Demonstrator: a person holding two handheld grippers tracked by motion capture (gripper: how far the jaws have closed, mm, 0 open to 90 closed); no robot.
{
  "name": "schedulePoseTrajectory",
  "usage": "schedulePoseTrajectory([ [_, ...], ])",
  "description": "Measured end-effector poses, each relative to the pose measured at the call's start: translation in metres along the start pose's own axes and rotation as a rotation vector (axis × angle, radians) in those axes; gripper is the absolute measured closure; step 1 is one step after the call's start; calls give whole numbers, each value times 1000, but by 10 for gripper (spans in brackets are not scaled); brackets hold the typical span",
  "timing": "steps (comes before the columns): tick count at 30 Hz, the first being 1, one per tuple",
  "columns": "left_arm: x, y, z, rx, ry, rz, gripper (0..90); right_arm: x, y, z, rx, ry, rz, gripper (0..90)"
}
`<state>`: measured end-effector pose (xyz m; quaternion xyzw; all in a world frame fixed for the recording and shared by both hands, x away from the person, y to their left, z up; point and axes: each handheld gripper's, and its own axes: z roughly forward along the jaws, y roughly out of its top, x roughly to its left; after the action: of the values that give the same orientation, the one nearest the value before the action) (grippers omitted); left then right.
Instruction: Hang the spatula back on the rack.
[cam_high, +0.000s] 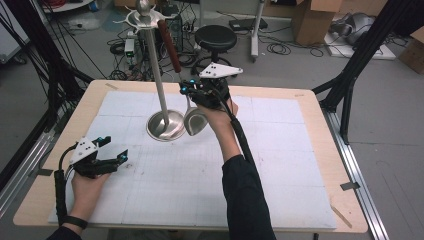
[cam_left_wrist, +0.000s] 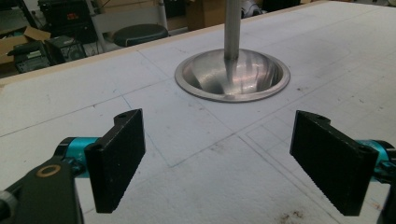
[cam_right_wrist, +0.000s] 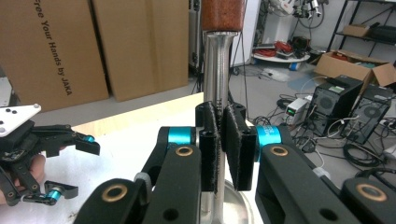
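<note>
The right hand-held gripper (cam_high: 192, 91) is clamped on a stainless-steel ladle with a reddish-brown handle grip (cam_high: 194, 120), the jaws pressed onto the polished steel shaft just below the grip. In the right gripper view the shaft (cam_right_wrist: 217, 93) is a flat, bright metal strip that rises between the two black pads, and the mottled red-brown grip caps it at the top of that view. From the high view the ladle stands nearly upright, its grip leaning back toward the far edge of the table; its rounded, mirror-finish bowl sits low, just beside and to the right of the round steel base of a tall metal utensil stand (cam_high: 165, 125). Whether the bowl touches that base or the table cannot be told. The stand is a slim grey pole set in a shallow, shiny dished base (cam_left_wrist: 232, 74), with a hooked ring at its top. It stands on the white gridded mat (cam_high: 200, 175) that covers the light wooden table (cam_high: 320, 115). The left hand-held gripper (cam_high: 112, 154) is near and to the left of the stand, well apart from it and low over the mat, with its jaws set wide apart and nothing between them; its black ribbed pads (cam_left_wrist: 116, 158) face the stand's base.
</note>
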<state>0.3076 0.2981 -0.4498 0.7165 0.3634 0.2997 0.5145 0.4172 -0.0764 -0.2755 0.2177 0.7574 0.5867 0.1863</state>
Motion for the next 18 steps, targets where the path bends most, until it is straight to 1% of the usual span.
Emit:
schedulePoseTrajectory([
  [5, 0, 0, 0, 1, 1, 2, 187, 0, 1, 3, 13, 5, 8, 848],
  [6, 0, 0, 0, 1, 1, 3, 187, 0, 1, 4, 10, 11, 2, 847],
  [10, 0, 0, 0, 0, -1, 3, 187, 0, 1, 7, 21, 9, 10, 846],
  [12, 0, 0, 0, 1, -1, 4, 187, 0, 1, 8, 21, 9, 3, 845],
  [18, 0, 0, 0, 0, 1, 5, 187, 0, 0, 11, 27, 10, 4, 844],
])
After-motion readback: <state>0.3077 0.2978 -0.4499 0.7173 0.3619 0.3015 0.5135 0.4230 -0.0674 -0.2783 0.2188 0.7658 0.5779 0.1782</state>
